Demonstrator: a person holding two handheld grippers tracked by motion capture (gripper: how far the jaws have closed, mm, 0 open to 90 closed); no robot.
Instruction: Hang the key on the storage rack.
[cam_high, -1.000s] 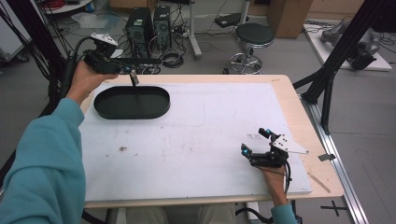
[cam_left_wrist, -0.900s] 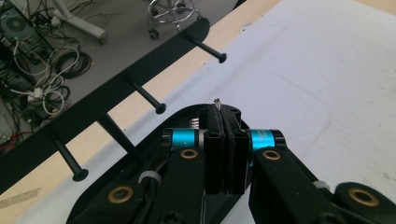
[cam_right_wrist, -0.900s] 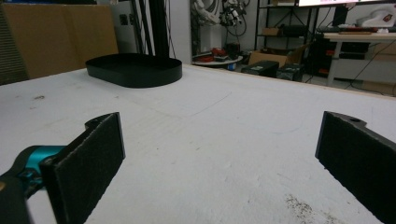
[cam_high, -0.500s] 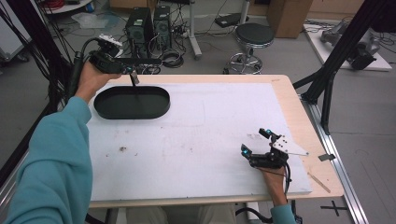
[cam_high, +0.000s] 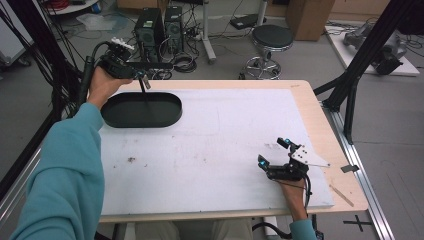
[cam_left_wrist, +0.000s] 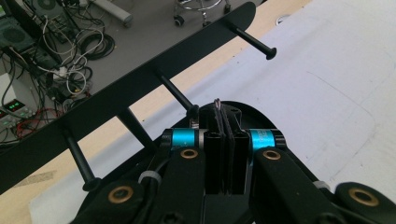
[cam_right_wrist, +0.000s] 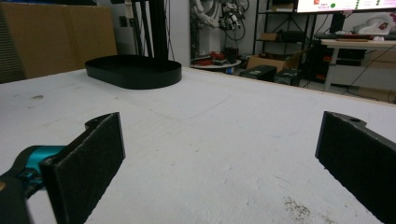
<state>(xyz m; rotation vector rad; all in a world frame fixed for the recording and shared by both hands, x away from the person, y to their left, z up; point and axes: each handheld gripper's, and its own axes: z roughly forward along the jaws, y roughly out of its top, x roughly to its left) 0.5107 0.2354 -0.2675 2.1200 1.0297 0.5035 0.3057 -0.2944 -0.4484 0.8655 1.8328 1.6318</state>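
1 small shift: left tongs (cam_left_wrist: 217, 108), clamped on peg rack (cam_left_wrist: 140, 88), edged rightward above oval tray (cam_high: 141, 111), lowering pending; right tongs (cam_high: 274, 152) gaping, empty.

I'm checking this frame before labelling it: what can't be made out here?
- Left tongs: shut on black rack, but the pads hide the exact contact in the left gripper view.
- Rack's left end: cut off by the frame edge there.
- Black tray: contents hidden by its wall in the right gripper view.
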